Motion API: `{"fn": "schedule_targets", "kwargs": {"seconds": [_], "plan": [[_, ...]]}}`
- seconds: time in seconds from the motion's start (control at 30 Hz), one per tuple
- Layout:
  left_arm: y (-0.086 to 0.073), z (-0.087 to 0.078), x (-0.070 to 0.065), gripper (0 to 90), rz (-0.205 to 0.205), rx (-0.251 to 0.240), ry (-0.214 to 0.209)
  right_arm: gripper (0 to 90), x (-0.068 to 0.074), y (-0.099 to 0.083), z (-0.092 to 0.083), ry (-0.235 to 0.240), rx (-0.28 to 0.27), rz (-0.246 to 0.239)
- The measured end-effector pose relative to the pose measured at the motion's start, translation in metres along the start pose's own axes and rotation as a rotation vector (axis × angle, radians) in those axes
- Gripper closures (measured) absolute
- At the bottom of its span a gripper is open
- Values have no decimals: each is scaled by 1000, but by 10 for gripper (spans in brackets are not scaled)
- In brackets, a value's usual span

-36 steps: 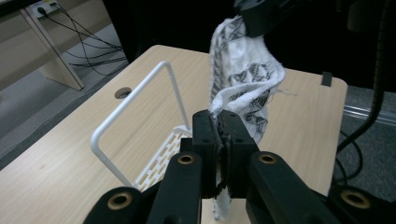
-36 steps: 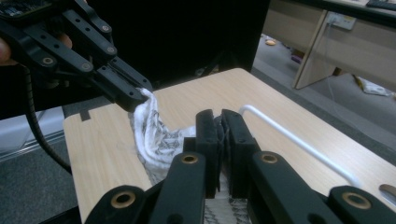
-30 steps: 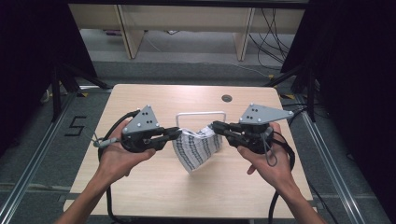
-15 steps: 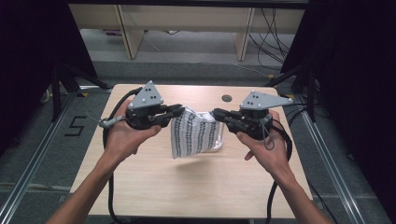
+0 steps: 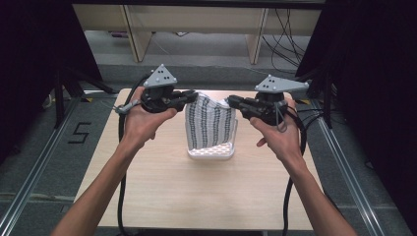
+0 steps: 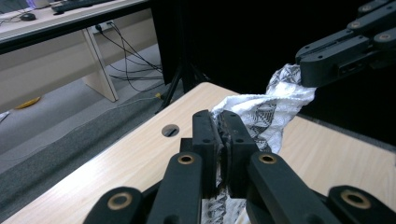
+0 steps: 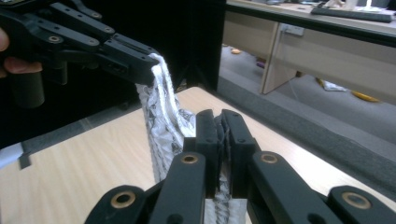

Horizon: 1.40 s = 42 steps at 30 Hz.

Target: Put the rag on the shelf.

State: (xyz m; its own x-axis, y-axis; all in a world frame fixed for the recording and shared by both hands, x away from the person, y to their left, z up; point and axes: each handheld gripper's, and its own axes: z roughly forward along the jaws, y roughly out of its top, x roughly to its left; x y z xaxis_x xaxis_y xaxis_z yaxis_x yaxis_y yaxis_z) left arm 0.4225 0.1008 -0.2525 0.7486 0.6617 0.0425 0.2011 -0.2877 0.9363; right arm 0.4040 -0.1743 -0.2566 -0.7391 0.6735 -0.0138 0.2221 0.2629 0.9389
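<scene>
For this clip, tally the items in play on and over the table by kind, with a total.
Patterned black-and-white cloth, held up by its top corners: 1
White perforated basket on the table, under the cloth: 1
Hand-held tools, each shut on a cloth corner: 2 (left tool, right tool)
Total: 4

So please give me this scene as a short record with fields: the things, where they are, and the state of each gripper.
held thing: white cloth with black pattern, hanging between the two grippers
left gripper: shut on the cloth's upper left corner
right gripper: shut on the cloth's upper right corner
below the cloth: white plastic basket with perforated wall, standing on the table
cloth's lower edge: reaches down to the basket; contact cannot be told
surface: light wooden table, with a round hole
</scene>
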Motion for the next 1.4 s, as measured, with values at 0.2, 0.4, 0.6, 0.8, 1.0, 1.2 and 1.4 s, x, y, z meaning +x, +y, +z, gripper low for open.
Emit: {"fn": "schedule_targets", "kwargs": {"seconds": [0.2,0.4,0.6,0.8,1.0,1.2,1.4], "plan": [[10,13,12,854,-30,-8,26,868,-13,9,13,-18,1,37],[11,32,33,853,-122,-10,34,867,-33,16,33,-45,19,59],[3,55,49,851,-187,3,56,866,-50,10,56,-71,42,80],[-6,76,63,848,-255,23,51,859,-67,0,75,-78,65,156],[-24,95,75,840,-312,51,65,857,-77,-8,96,-98,100,184],[-43,106,79,834,-340,80,72,853,-78,-19,110,-120,144,199],[-53,112,77,754,-341,117,45,791,-85,-35,122,-141,187,213]]}}
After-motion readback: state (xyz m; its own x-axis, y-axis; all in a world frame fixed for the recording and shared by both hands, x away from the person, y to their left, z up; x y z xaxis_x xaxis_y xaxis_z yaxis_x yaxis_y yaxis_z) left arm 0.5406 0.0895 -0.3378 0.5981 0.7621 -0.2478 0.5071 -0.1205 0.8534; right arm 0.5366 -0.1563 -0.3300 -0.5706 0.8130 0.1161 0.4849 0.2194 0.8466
